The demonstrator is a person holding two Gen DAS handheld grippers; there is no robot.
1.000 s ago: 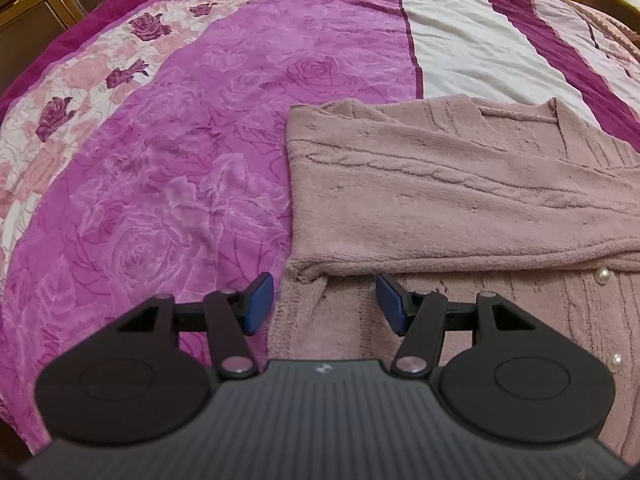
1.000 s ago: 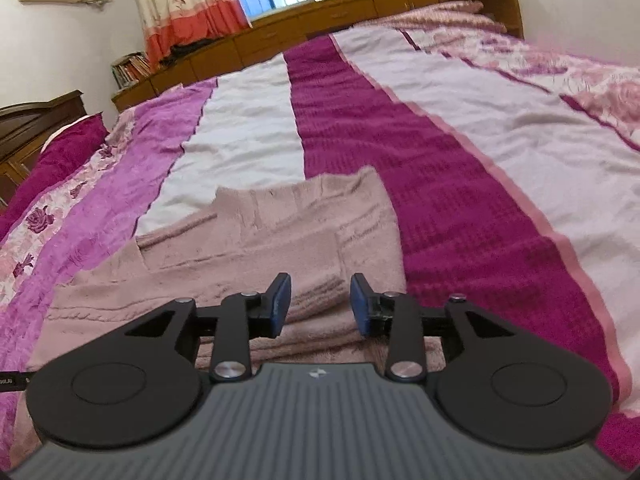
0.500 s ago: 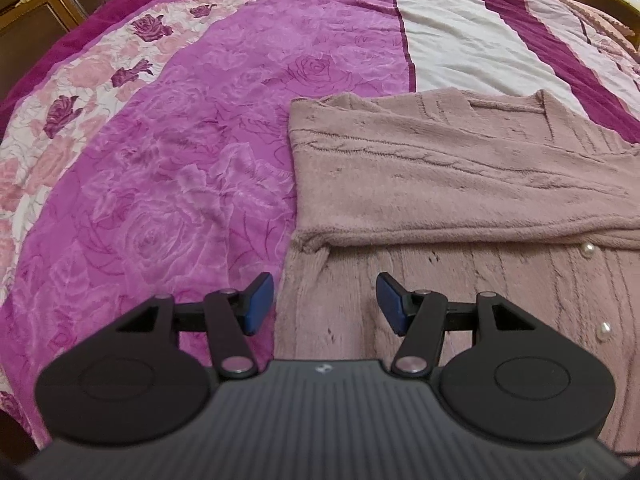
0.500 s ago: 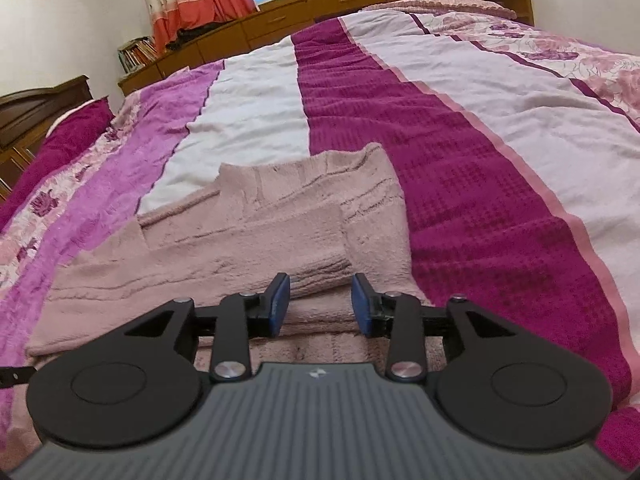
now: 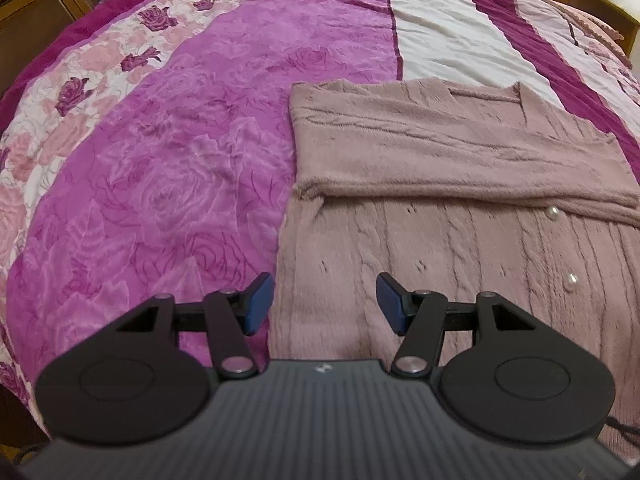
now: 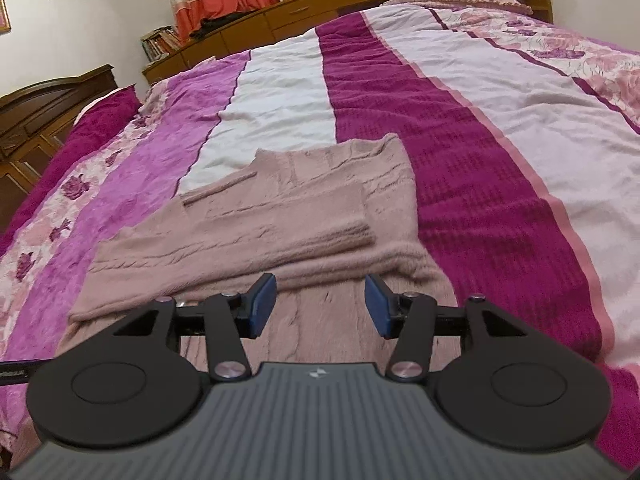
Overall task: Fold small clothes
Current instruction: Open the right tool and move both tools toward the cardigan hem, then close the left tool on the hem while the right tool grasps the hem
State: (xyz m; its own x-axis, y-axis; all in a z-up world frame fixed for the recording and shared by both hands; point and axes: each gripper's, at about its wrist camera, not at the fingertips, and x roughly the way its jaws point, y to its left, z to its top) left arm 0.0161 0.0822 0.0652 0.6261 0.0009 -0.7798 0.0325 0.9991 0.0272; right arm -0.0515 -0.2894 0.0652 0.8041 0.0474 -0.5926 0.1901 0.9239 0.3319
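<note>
Near the bed's [image 6: 460, 148] front edge lies the pink cardigan [image 5: 460, 168], sleeves already folded across; body fold remains. Left gripper [image 5: 325, 302] half open, empty; right gripper [image 6: 321, 306] just opened, empty.

Cardigan [image 5: 460, 168] hem behind tongs housing
</note>
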